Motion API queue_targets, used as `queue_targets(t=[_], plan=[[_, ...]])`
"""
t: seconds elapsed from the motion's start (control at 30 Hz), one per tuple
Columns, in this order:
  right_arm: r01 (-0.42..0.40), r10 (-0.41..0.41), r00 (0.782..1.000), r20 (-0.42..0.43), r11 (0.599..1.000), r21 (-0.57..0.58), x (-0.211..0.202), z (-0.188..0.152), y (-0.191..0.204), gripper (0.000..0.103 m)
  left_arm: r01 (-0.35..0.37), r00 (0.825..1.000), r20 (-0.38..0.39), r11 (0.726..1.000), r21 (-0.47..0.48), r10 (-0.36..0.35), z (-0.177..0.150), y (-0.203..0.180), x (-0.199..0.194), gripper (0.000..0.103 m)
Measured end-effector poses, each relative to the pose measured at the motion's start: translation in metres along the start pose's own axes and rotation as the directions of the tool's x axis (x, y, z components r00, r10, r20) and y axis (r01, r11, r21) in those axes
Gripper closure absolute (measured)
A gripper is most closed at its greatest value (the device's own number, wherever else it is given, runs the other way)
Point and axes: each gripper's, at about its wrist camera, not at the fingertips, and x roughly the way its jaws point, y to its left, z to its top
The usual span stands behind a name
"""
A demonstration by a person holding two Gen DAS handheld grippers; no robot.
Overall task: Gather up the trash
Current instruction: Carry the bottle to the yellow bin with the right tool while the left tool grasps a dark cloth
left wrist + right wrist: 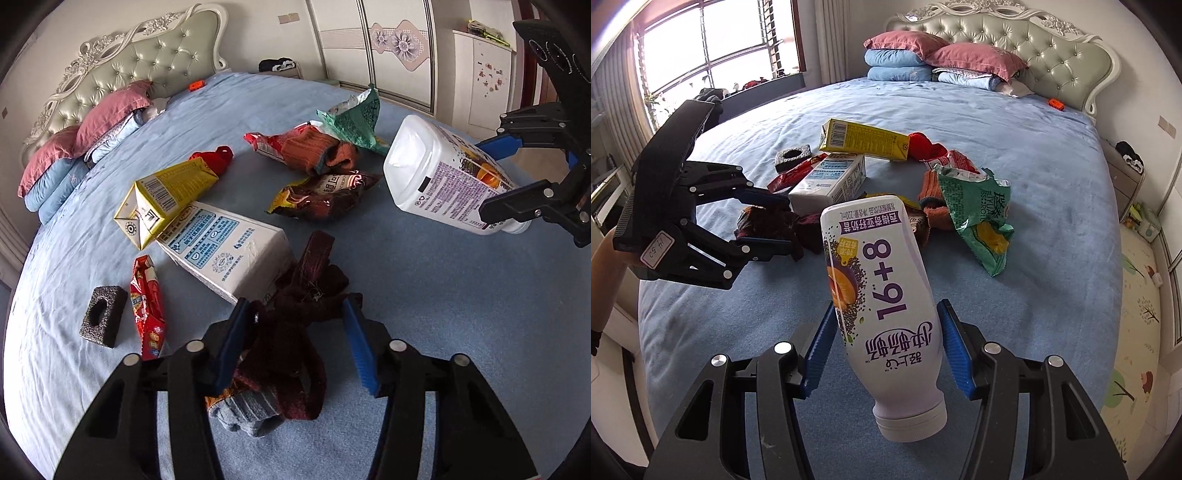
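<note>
My right gripper (888,330) is shut on a white yogurt drink bottle (882,314) and holds it above the blue bed, cap toward me. The bottle also shows in the left wrist view (443,173). My left gripper (297,314) is open, its fingers on either side of a dark maroon sock (291,332) lying on the bed; it also shows in the right wrist view (783,225). Trash lies ahead: a white milk carton (229,243), a yellow carton (166,199), a red wrapper (147,299), a brown snack bag (325,195), a green bag (354,122).
An orange sock (317,151), a red sock (218,157) and a grey foam block (103,317) also lie on the bed (424,332). Pillows (92,133) and a padded headboard (140,62) stand at the far end. Wardrobes (388,48) line the wall.
</note>
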Motion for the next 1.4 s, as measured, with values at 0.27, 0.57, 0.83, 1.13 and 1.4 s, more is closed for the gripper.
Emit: queue_targets(t=[0.27,0.57,0.83,1.13,1.4], plan=[[-0.006,0.006,1.000,0.009,1.000,0.003,-0.004,-0.004,0.002,0.049,-0.001,1.000,0.009,0.999,-0.040,0.001,0.003,-0.004,-0.003,0.074],[0.008,-0.009,0.999,0.052,1.000,0.018,-0.030,-0.011,0.000,0.051,0.037,0.995,0.096,0.997,-0.071,-0.030,0.017,-0.028,-0.039,0.074],[0.055,-0.062,0.994,0.091,0.995,0.083,-0.067,-0.033,-0.022,0.054,0.100,0.984,0.148,0.994,-0.033,-0.095,0.042,-0.073,-0.055,0.074],[0.160,-0.183,0.976,0.121,0.971,0.177,-0.129,-0.080,-0.070,0.054,0.249,0.949,0.188,0.967,0.049,-0.254,0.085,-0.143,-0.047,0.074],[0.272,-0.309,0.948,0.070,0.908,0.319,-0.181,-0.152,-0.134,0.054,0.387,0.900,0.154,0.911,0.142,-0.407,0.130,-0.234,-0.016,0.074]])
